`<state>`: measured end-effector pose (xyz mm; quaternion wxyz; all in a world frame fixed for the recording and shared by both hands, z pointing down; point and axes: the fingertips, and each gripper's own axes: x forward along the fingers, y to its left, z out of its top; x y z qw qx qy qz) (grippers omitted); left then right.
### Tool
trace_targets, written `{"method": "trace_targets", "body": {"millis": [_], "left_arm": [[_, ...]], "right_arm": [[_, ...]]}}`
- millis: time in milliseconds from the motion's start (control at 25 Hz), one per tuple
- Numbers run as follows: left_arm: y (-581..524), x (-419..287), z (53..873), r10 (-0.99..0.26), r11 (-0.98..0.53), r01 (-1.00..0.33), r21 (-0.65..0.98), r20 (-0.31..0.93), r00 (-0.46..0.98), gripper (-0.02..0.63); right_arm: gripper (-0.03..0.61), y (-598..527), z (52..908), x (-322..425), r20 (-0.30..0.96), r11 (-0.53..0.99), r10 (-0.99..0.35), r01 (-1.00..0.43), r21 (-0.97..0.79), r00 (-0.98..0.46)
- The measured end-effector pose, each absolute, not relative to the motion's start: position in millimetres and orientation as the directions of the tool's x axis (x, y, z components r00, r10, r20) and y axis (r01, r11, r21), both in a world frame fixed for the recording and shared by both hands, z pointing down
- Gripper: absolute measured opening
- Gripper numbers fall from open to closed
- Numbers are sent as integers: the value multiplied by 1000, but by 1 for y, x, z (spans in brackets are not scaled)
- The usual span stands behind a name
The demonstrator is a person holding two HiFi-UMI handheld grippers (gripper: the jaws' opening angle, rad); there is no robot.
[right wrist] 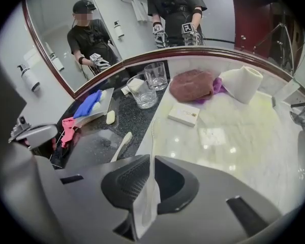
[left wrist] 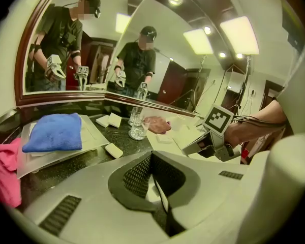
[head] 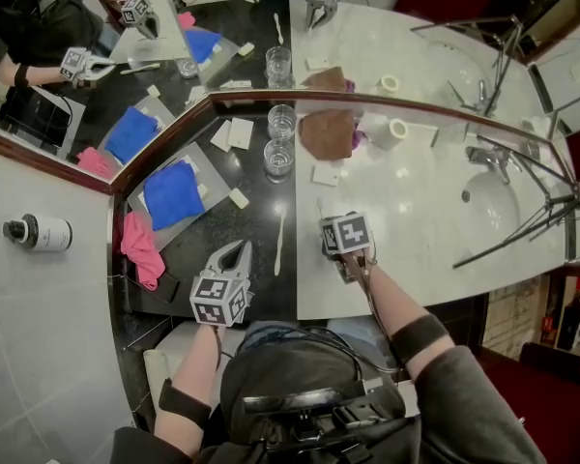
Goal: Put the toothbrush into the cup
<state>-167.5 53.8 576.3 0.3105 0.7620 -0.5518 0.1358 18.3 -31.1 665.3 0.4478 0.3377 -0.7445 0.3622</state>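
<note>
Bathroom counter (head: 261, 259), black stone on the left and white marble on the right, runs back to a mirrored corner. Over the near edge of the marble, the right gripper (right wrist: 151, 162) points steeply down, its jaws clamped on the lower end of a thin white toothbrush (right wrist: 152, 133). A clear wrapper covers the gripped end, and the stem sticks out beyond the jaw tips, toward the far side. This toothbrush is off the counter and well short of the cups. Just left of it, a second toothbrush (right wrist: 121, 146) lies flat on the black stone, its bristled head pointing away. To the left again, the left gripper (head: 239, 250) hovers over the near black stone with its jaws together and nothing between them.

Farther back, near the seam between stone and marble, two empty glass cups (right wrist: 142, 91) stand close together, one behind the other. A small white box (right wrist: 183, 115) lies on the marble to their right, with a brown cloth (right wrist: 192, 85) and a paper roll (right wrist: 242, 83) beyond it. On the far left a blue cloth (head: 172, 193) sits on a tray, and a pink cloth (head: 141, 250) lies beside it. The sink (head: 498, 206) is at the far right.
</note>
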Motion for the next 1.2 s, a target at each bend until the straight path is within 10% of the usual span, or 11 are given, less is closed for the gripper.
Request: {"method": "trace_targets", "body": {"millis": [1200], "left_arm": [[8, -120, 546, -840, -54, -967, 250, 512, 179, 1]], "right_arm": [[55, -130, 557, 58, 376, 731, -481, -599, -327, -792]]}}
